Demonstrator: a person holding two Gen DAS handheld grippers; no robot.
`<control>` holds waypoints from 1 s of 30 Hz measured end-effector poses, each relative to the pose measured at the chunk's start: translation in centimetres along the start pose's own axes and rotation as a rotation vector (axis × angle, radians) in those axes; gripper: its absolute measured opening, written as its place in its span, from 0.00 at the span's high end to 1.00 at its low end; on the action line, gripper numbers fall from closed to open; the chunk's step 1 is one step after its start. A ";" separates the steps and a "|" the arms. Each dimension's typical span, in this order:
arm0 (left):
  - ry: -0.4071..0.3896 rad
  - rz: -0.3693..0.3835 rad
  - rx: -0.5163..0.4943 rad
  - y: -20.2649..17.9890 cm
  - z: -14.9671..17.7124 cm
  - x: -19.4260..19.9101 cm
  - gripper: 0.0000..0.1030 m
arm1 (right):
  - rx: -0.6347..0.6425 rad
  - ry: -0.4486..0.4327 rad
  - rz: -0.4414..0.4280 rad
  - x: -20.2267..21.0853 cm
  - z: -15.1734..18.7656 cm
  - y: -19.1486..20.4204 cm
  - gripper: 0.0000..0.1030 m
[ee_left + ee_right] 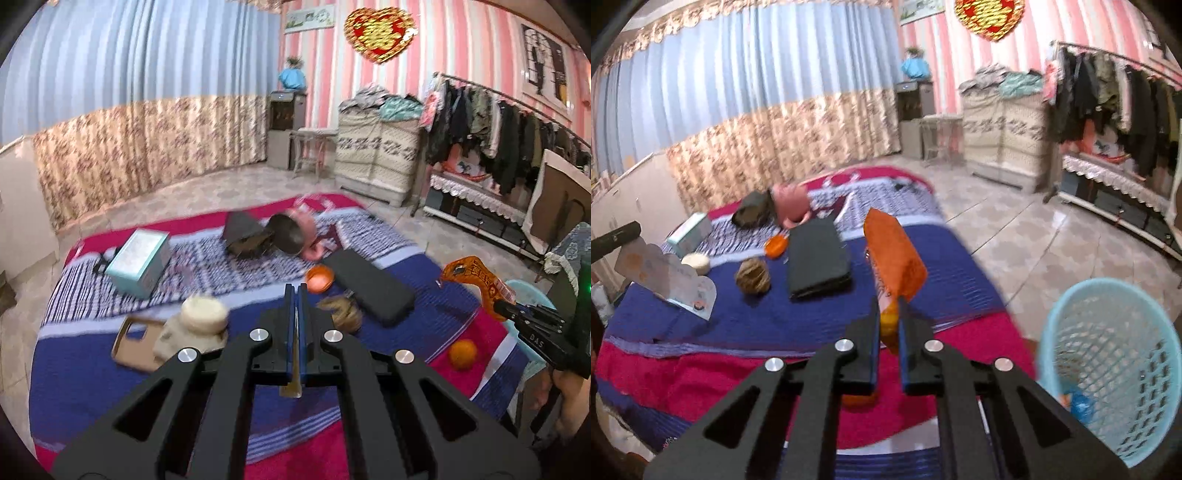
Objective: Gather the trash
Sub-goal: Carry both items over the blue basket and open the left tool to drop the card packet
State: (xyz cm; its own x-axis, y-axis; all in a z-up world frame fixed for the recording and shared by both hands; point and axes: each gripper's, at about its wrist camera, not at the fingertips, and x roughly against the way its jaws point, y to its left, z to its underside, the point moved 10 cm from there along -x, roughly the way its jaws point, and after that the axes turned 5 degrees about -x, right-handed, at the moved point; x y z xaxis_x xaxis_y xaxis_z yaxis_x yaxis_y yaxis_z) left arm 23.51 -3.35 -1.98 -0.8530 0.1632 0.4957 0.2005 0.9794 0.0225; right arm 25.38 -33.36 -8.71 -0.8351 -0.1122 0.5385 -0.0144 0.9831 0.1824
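Orange wrapper (894, 254) clamped between right gripper (889, 325) fingers; left gripper (296, 295) fingers together.

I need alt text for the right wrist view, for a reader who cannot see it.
The right gripper is shut on an orange snack wrapper, lifted above a bed with a blue and red blanket. A light blue mesh basket stands on the floor to the right. A black case and other clutter lie on the bed.
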 end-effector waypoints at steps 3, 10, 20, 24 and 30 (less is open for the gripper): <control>-0.035 0.037 -0.022 -2.8 -2.1 -0.3 1.00 | -0.027 -0.028 0.045 1.7 -0.9 -2.7 0.92; -0.062 0.138 -0.060 -10.5 -4.5 -2.0 1.00 | -0.119 -0.083 0.190 6.3 -1.4 -11.0 0.92; -0.075 0.286 -0.118 -22.8 -5.7 -3.9 1.00 | -0.232 -0.070 0.360 8.8 1.1 -21.0 0.92; -0.063 0.332 -0.134 -26.6 -5.5 -4.7 1.00 | -0.286 -0.053 0.394 8.9 2.1 -23.8 0.92; -0.057 0.385 -0.175 -32.0 -5.2 -5.6 1.00 | -0.361 -0.067 0.416 9.7 2.8 -26.6 0.92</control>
State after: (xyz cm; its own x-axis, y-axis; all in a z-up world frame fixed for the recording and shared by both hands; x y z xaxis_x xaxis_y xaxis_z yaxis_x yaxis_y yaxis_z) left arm 24.35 -36.26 -1.01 -0.7240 0.5243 0.4482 0.5843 0.8115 -0.0055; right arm 16.12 -60.20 -10.63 -0.7636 0.2963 0.5738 0.5036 0.8294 0.2419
